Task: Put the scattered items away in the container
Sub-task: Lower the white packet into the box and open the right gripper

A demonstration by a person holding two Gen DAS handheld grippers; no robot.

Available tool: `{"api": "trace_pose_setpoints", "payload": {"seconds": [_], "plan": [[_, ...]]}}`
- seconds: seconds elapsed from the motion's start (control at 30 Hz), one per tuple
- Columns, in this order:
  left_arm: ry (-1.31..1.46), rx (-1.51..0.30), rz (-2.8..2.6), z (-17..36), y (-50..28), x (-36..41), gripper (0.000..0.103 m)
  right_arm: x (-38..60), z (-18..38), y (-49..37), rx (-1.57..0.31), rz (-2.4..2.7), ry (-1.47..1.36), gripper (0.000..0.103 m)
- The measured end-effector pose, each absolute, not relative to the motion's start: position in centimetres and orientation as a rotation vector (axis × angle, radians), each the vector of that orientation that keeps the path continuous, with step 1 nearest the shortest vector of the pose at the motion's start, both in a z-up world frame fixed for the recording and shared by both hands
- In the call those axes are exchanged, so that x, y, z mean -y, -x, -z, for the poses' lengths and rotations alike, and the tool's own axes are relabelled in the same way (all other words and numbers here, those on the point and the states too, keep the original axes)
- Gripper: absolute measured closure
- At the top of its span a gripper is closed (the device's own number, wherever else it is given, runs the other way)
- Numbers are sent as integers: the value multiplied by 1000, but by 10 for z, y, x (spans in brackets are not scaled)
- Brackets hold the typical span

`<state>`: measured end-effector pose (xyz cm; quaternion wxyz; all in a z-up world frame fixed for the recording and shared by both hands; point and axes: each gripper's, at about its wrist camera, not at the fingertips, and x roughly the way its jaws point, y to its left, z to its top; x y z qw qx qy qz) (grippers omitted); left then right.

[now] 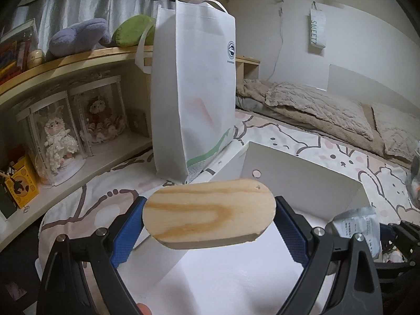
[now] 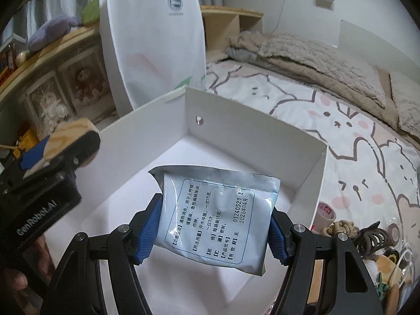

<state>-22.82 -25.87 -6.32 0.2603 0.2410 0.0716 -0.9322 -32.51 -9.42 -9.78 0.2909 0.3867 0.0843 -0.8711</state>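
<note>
Hovering over a white open box point(image 1: 302, 181), the left tool point(image 1: 210, 218) is seen clamped on an oval wooden piece point(image 1: 210, 212), whose two rounded ends are pressed by the blue pads point(image 1: 126, 233). The piece is held flat and level, above the box's near edge. In the right wrist view the right tool point(image 2: 214, 225) is closed on a pale blue medicine sachet point(image 2: 215, 215) — printed text faces the camera, and the sachet's side edges are pinched between the pads. The sachet is carried above the bare white floor of the box, apart from its walls. The left tool with its wooden piece is seen at the left edge of that view, just beside the box's left wall.

The box is set on a bed covered by a cartoon-rabbit sheet point(image 2: 341, 120). A tall white tote bag point(image 1: 194, 86) stands upright just behind the box's far left corner. Just outside the box's right wall — on the sheet — a small heap of scattered items point(image 2: 367, 239) is seen, among them a brown hair claw and a braided hair tie. Beige blankets point(image 1: 315, 105) lie farther back on the bed, and boxed dolls stand on a shelf point(image 1: 78, 60) to the left.
</note>
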Motion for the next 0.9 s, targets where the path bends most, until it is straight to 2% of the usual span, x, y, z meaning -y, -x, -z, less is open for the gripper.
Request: {"api": "trace_pose_setpoints", "payload": {"seconds": [0.43,0.67,0.9], "plan": [[-650,-227,2538,63,228,262,9,116,126,336,-375,2138,-1282,32],[-657,-223,2541,63,230,260,9,124,131,328,-487,2131,-1296,32],[-668,-236,2542,64,230,260,9,125,134,326,-519,2113,-1324,31]]}}
